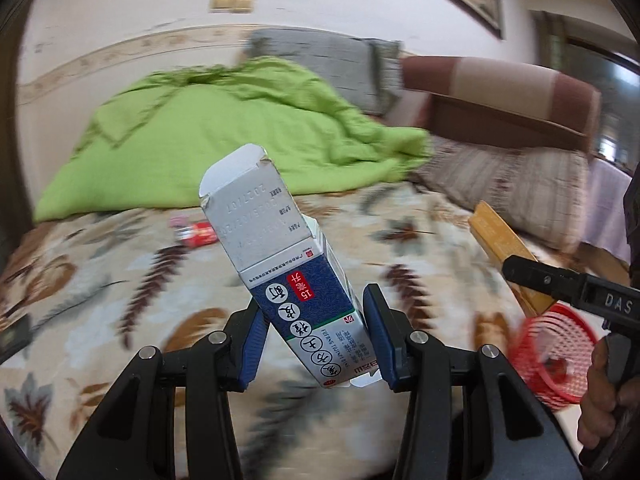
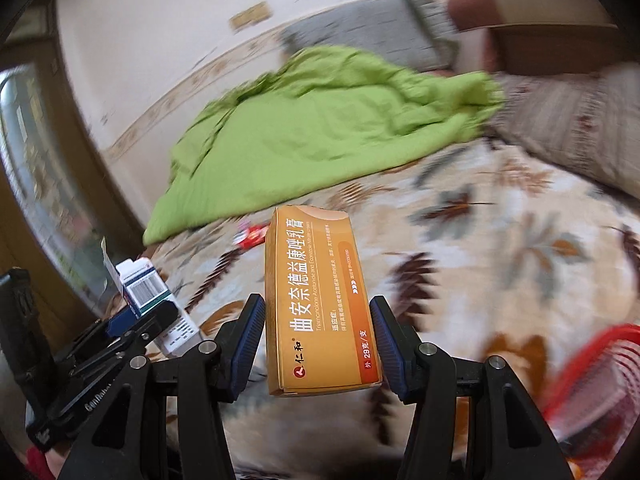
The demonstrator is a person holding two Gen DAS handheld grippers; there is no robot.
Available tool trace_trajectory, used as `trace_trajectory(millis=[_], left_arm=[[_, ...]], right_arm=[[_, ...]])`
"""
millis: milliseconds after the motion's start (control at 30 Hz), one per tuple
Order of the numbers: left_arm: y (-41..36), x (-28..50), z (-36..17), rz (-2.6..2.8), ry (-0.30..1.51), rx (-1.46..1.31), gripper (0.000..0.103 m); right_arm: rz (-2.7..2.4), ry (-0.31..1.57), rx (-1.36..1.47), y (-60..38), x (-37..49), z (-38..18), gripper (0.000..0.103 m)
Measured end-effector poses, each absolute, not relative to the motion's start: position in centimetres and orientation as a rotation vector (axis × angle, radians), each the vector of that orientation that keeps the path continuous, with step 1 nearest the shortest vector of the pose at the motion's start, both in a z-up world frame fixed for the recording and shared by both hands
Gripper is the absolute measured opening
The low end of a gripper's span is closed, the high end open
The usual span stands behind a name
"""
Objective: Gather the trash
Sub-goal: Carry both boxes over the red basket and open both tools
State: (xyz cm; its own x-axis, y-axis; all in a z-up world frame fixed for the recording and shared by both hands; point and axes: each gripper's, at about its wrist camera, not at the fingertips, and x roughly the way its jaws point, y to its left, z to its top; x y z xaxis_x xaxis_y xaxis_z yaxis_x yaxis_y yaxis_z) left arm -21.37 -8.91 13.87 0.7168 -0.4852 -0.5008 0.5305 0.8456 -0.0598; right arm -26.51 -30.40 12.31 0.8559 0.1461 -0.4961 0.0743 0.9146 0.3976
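My left gripper (image 1: pixel 316 340) is shut on a blue and white medicine box (image 1: pixel 288 264), held tilted above the bed. My right gripper (image 2: pixel 318 344) is shut on an orange medicine box (image 2: pixel 316 300); the orange box also shows in the left wrist view (image 1: pixel 504 252), and the blue box in the right wrist view (image 2: pixel 140 288). A red mesh basket (image 1: pixel 556 360) sits on the bed at the right, below the right gripper; it also shows in the right wrist view (image 2: pixel 600 384). A small red packet (image 1: pixel 200 234) lies on the bedspread further ahead, seen too in the right wrist view (image 2: pixel 252 236).
A crumpled green blanket (image 1: pixel 224 132) covers the far part of the bed. The leaf-patterned bedspread (image 1: pixel 100 280) lies under both grippers. Pillows (image 1: pixel 512 184) and a brown cushion (image 1: pixel 500 92) are stacked at the right. A dark object (image 1: pixel 14 338) lies at the bed's left edge.
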Motion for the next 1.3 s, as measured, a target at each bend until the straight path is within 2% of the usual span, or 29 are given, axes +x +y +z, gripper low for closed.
trace_trajectory(millis=[267, 433, 600, 633, 700, 733, 833, 1300], left_arm=[[-18.5, -26.0, 15.6, -0.913, 0.597, 0.117, 0.045], [-25.6, -28.0, 14.1, -1.116, 0.755, 0.123, 0.045], [-31.3, -30.0, 12.0, -1.225, 0.839, 0.176, 0.045], [-32.2, -30.2, 11.5, -1.236, 0.844, 0.187, 0.046], [-33.8, -30.3, 10.7, -1.253, 0.868, 0.217, 0.058], [-34.6, -30.4, 10.2, -1.249, 0.882, 0.225, 0.060], [-34.6, -29.8, 9.8, -1.244, 0.912, 0.207, 0.060], [-26.6, -25.7, 12.1, -1.100, 0.835, 0.124, 0.062]], right_arm=[[-0.227, 0.540, 0.490, -40.4, -36.2, 12.7, 0.059], [-0.373, 0.547, 0.586, -46.0, -41.3, 11.4, 0.059], [-0.439, 0.549, 0.703, -49.7, -44.4, 9.6, 0.059], [-0.444, 0.553, 0.713, -50.1, -44.5, 9.3, 0.060], [-0.440, 0.572, 0.729, -50.5, -44.6, 8.5, 0.060], [-0.434, 0.586, 0.736, -50.7, -44.6, 8.0, 0.060], [-0.456, 0.597, 0.759, -51.3, -44.9, 7.2, 0.069], [-0.355, 0.573, 0.685, -48.7, -41.6, 9.6, 0.070]])
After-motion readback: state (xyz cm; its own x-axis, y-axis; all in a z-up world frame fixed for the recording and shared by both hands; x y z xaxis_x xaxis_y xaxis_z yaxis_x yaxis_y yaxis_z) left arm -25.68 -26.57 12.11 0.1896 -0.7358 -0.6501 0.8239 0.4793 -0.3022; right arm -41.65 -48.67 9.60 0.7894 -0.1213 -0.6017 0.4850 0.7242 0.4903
